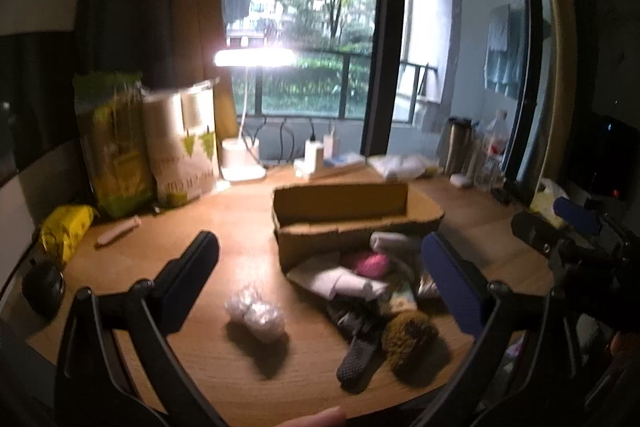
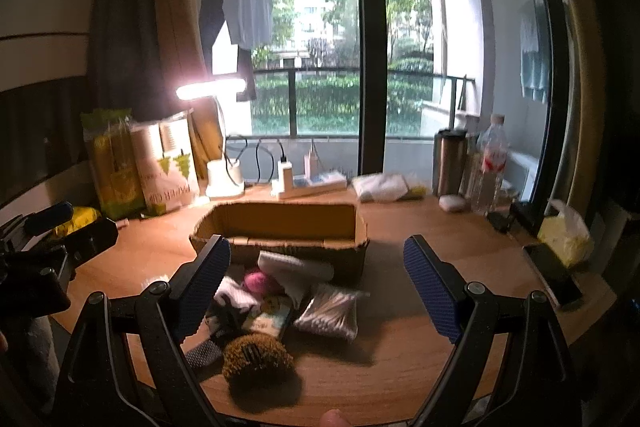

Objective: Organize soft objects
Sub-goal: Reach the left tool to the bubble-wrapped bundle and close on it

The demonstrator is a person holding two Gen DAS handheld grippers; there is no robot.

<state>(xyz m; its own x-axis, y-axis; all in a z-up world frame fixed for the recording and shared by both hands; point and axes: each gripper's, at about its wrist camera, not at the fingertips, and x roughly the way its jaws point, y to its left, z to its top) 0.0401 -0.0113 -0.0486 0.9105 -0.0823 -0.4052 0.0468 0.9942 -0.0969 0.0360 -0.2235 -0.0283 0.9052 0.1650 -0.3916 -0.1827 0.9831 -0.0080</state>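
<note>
An open cardboard box (image 1: pixel 352 211) (image 2: pixel 280 227) stands on the wooden table. In front of it lies a pile of soft things: a pink yarn ball (image 1: pixel 370 264) (image 2: pixel 258 281), white socks (image 1: pixel 348 283) (image 2: pixel 236 295), a dark grippy sock (image 1: pixel 356 357), a brown fuzzy ball (image 1: pixel 410 341) (image 2: pixel 256 353) and a bag of cotton swabs (image 2: pixel 330 313). A clear-wrapped white bundle (image 1: pixel 256 315) lies apart to the left. My left gripper (image 1: pixel 320 283) is open above the bundle and pile. My right gripper (image 2: pixel 318 291) is open above the pile.
A lit desk lamp (image 1: pixel 244 163) (image 2: pixel 224 183), green and white bags (image 1: pixel 148 147) (image 2: pixel 140 167), a yellow packet (image 1: pixel 66 227), chargers (image 2: pixel 288 183), folded white cloth (image 2: pixel 382 187), a steel flask (image 2: pixel 450 163), a water bottle (image 2: pixel 490 167) and a phone (image 2: pixel 554 275) stand around the table edges.
</note>
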